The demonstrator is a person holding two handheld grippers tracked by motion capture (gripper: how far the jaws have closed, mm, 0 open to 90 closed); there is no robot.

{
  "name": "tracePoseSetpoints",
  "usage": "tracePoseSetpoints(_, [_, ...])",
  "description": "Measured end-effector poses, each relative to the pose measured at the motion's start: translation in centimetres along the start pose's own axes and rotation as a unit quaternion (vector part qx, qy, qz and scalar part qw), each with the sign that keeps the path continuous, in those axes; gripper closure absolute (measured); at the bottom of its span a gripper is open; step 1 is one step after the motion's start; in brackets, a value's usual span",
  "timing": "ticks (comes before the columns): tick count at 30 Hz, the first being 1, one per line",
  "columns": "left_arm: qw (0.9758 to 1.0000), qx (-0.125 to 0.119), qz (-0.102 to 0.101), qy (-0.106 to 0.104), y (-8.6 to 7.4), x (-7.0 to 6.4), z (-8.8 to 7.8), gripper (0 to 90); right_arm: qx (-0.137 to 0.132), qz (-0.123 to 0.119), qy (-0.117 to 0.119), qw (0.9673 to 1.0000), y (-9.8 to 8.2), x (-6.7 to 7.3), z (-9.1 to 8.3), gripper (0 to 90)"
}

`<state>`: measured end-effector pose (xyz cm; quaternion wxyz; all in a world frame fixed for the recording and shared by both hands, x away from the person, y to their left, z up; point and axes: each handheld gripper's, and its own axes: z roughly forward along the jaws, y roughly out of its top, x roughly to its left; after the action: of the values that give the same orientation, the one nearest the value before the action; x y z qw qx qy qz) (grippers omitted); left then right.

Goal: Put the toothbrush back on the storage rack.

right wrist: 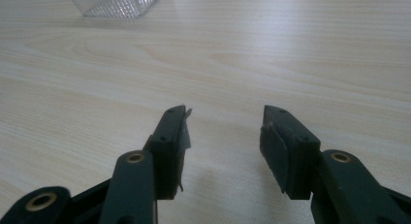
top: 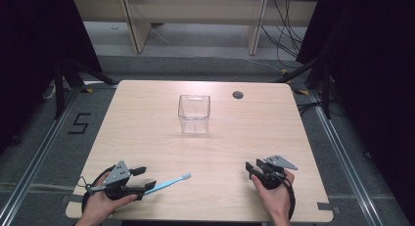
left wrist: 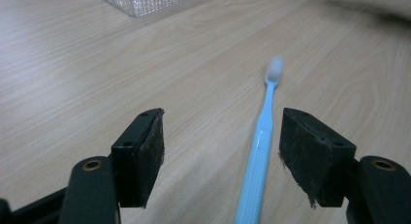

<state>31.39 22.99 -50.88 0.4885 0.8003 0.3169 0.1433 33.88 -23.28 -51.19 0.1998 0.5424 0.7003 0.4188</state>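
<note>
Left gripper (left wrist: 220, 151) at blue toothbrush (left wrist: 259, 151), jaws apart, not clamped.
Toothbrush flat on tabletop (top: 205, 157), near-left, handle between left jaws closer to one pad, bristles toward right. Right gripper (right wrist: 224, 136) near-right, jaws apart, holding nothing. Clear plastic box (top: 194, 113) far centre, well apart.

Desk (top: 147, 138) is evenly lit from overhead, pretty soft, while both sides of the high view drop into near black. Shadows are faint (just a smudge under the clear box (top: 194, 113)). Gripper views look a bit hazy, the toothbrush (left wrist: 261, 151) head is blurred, far desk edge washed out
</note>
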Motion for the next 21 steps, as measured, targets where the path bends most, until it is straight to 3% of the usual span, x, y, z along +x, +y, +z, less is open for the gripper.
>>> tracePoseSetpoints(5, [0.9998, 0.018, 0.008, -0.009, 0.9, -0.2, 0.2, 36.0, 0.001, -0.011, -0.008, 0.9999, 0.1, -0.1, -0.3, 52.7])
tracePoseSetpoints(6, [0.9993, 0.033, 0.014, -0.013, 1.4, -0.2, 0.4, 36.9, -0.001, -0.001, 0.002, 1.0000, 0.2, 0.0, -0.4, 52.7])
tracePoseSetpoints(7, [0.9993, 0.033, 0.014, -0.013, 1.4, -0.2, 0.4, 37.6, -0.001, -0.001, 0.002, 1.0000, 0.2, 0.0, -0.4, 52.7])
tracePoseSetpoints(10, [0.9978, 0.056, 0.032, -0.012, 2.2, -0.3, 0.5, 39.4, 0.003, -0.003, -0.005, 1.0000, 0.2, 0.0, -0.5, 52.7])
tracePoseSetpoints(12, [0.9968, 0.070, 0.035, -0.015, 2.7, -0.4, 0.7, 41.5, -0.008, -0.006, -0.006, 0.9999, 0.2, -0.1, -0.3, 52.7])
tracePoseSetpoints(13, [0.9948, 0.087, 0.052, -0.012, 3.0, -0.3, 0.6, 42.9, -0.008, -0.007, -0.005, 0.9999, 0.2, -0.1, -0.4, 52.7])
tracePoseSetpoints(14, [0.9943, 0.092, 0.054, -0.005, 3.2, -0.3, 0.7, 45.7, -0.007, -0.006, -0.005, 1.0000, 0.2, 0.0, -0.4, 52.8])
tracePoseSetpoints(19, [0.9947, 0.096, 0.036, -0.006, 4.0, -0.4, 1.0, 48.9, -0.008, -0.006, -0.009, 0.9999, 0.3, -0.1, -0.6, 52.8])
tracePoseSetpoints(21, [0.9935, 0.111, 0.022, -0.012, 4.3, -0.4, 1.1, 48.2, -0.012, -0.004, -0.002, 0.9999, 0.3, -0.1, -0.7, 52.8])
